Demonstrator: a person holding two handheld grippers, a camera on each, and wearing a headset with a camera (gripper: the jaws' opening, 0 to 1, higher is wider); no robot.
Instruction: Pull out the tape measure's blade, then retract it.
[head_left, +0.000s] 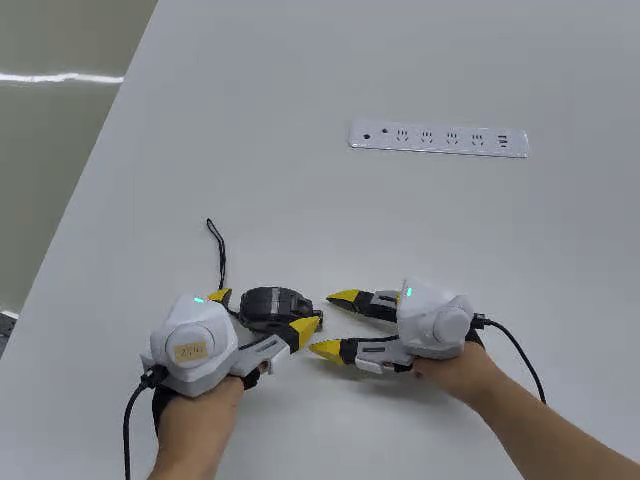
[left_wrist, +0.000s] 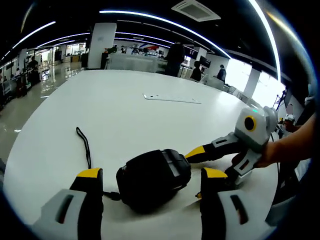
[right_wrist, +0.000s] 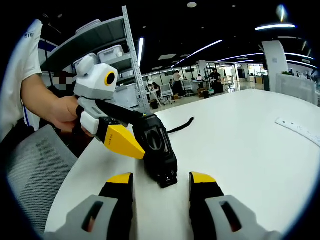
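A black tape measure (head_left: 270, 300) lies on the white table (head_left: 300, 150), its black wrist strap (head_left: 215, 250) trailing away. No blade shows outside its case. My left gripper (head_left: 262, 312) straddles it, one yellow-tipped finger on each side with narrow gaps, as seen in the left gripper view around the case (left_wrist: 152, 180). My right gripper (head_left: 335, 322) stands open just right of the case, pointing at it with nothing between its fingers. In the right gripper view the tape measure (right_wrist: 159, 145) lies just beyond the right gripper (right_wrist: 160, 179), its front end nearest.
A white power strip (head_left: 438, 138) lies flat farther back on the table. The table's left edge (head_left: 90, 170) runs diagonally, with floor beyond. A black cable (head_left: 515, 345) trails from the right gripper. People and desks stand far behind in the left gripper view.
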